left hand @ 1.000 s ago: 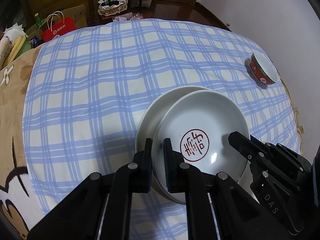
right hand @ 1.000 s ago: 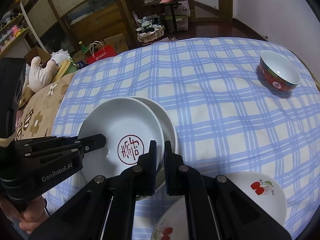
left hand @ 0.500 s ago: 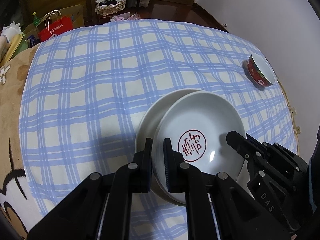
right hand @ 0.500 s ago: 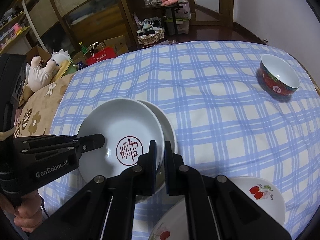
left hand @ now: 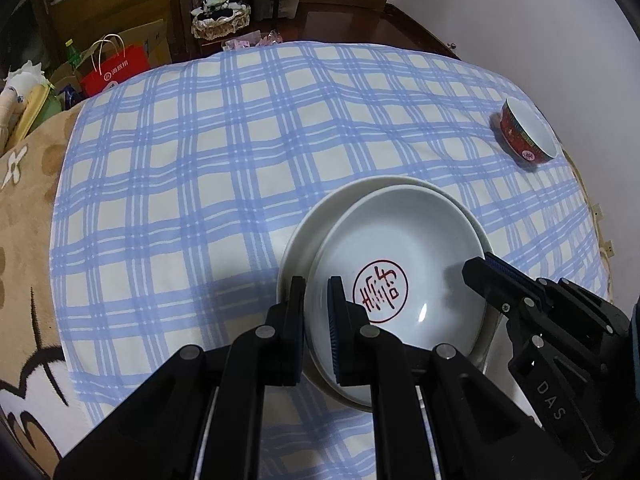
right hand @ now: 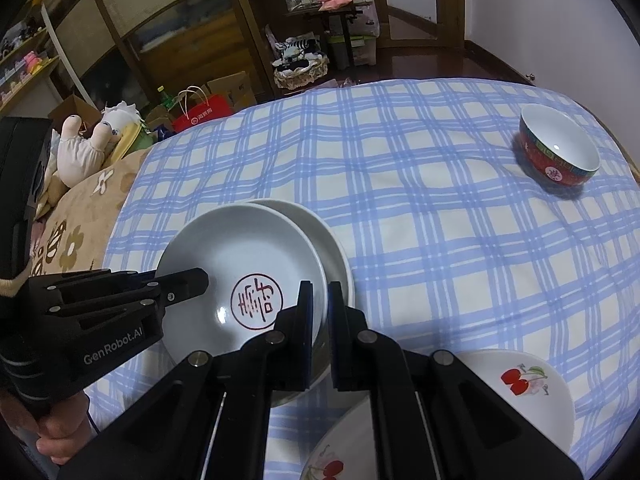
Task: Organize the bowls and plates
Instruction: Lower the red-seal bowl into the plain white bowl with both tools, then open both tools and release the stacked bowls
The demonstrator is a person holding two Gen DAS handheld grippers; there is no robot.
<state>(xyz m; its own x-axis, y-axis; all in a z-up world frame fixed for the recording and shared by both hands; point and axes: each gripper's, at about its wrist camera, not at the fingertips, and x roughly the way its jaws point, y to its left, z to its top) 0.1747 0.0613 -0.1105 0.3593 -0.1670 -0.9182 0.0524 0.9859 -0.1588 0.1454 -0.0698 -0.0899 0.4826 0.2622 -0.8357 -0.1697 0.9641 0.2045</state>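
A white plate with a red round emblem [left hand: 400, 264] [right hand: 240, 264] sits offset over a plain white plate [left hand: 316, 216] [right hand: 320, 232] on the blue checked cloth. My left gripper [left hand: 317, 308] [right hand: 192, 280] is shut on the emblem plate's rim on one side. On the opposite rim my right gripper [right hand: 320, 312] [left hand: 480, 272] is shut on the same plate. Whether the upper plate touches the lower one I cannot tell. A red bowl with a white inside [left hand: 528, 132] [right hand: 560, 148] stands far off, near the cloth's right edge.
Two white plates with cherry prints [right hand: 524, 392] [right hand: 332, 460] lie close under my right gripper. A brown flowered blanket [right hand: 76, 216] borders the cloth on the left. Beyond the cloth are a red paper bag [left hand: 116, 68], a soft toy [right hand: 88, 144] and shelves.
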